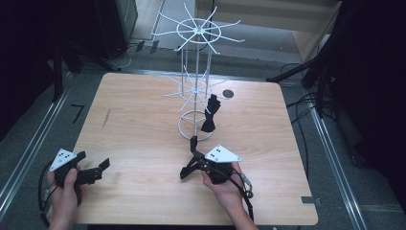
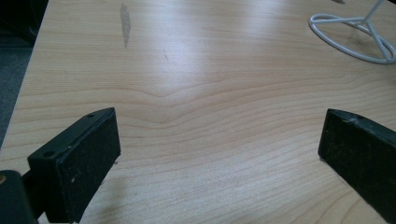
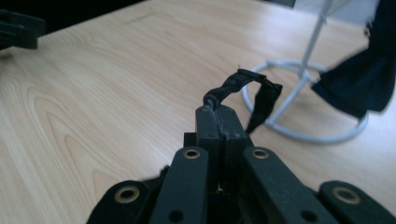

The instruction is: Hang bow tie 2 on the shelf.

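Right gripper point(image 1: 193, 154) — jaws pressed together on a thin black strap point(image 3: 243, 81), pinched at 1 end. In the right gripper view the strap is seen arching up and away from the jaw tips, its free end drooping toward the ring base of the white wire rack point(image 1: 196, 86). The long axis of the strap runs roughly along the gripper's own line, pointing at the rack.

The rack is placed just beyond the right gripper, toward the far side of the table point(image 1: 134, 134). A black bow tie point(image 1: 209, 117) is seen hanging from a lower prong, its lower end near the base ring. The upper tier of prongs appears bare.

Left gripper point(image 1: 98, 170) — jaws spread wide, nothing between them, held low over bare wood at the near left corner, well apart from the rack.

Judgement: the right hand is the nearer — the coming move is likely a lift of the strap up and forward onto a free prong. Snagging on the bow tie is a risk.
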### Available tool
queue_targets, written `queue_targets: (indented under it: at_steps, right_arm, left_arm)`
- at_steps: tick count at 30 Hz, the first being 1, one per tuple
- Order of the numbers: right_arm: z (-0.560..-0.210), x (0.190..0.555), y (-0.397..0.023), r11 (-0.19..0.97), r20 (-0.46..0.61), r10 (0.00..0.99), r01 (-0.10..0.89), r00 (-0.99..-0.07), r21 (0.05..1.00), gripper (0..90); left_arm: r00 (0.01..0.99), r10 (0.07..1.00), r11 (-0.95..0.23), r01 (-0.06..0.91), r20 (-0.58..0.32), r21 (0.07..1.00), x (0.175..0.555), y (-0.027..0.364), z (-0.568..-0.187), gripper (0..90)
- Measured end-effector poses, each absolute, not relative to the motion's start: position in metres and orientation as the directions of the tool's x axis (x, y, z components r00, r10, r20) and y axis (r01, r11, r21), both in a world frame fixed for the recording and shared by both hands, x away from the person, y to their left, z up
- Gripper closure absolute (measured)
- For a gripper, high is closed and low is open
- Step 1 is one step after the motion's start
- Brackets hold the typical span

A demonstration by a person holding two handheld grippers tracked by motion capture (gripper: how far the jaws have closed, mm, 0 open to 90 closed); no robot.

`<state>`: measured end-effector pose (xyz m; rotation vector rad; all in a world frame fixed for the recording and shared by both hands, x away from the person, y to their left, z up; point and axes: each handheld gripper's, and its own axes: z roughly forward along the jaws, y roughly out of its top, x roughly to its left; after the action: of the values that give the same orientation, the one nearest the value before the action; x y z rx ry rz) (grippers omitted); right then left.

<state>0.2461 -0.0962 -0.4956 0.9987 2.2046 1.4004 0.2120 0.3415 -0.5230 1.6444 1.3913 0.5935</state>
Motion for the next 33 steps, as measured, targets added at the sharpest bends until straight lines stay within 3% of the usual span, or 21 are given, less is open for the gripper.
queue_targets:
  at_steps: [10,18,23,25,33]
  right_arm:
    - [-0.517,0.265,-0.141,0.247,0.154,0.806,0.561,-0.571,0.79,86.2]
    - [-0.527,0.274,-0.162,0.239,0.08,0.9,0.637,-0.429,0.733,73.5]
    - [-0.526,0.275,-0.164,0.234,0.039,0.917,0.614,-0.397,0.754,64.1]
    - [-0.522,0.273,-0.162,0.223,0.018,0.92,0.56,-0.391,0.798,59.9]
    - [-0.515,0.268,-0.154,0.216,0.006,0.91,0.487,-0.415,0.846,58.5]
  left_arm:
    - [0.254,0.95,0.018,0.529,-0.179,0.848,0.212,0.342,-0.523,0.0]
    - [0.256,0.95,0.019,0.53,-0.181,0.848,0.212,0.342,-0.523,0.0]
    - [0.256,0.949,0.02,0.531,-0.183,0.847,0.212,0.342,-0.523,0.0]
    - [0.257,0.949,0.019,0.531,-0.182,0.847,0.212,0.342,-0.523,0.0]
    - [0.258,0.949,0.017,0.531,-0.181,0.847,0.212,0.342,-0.523,0.0]
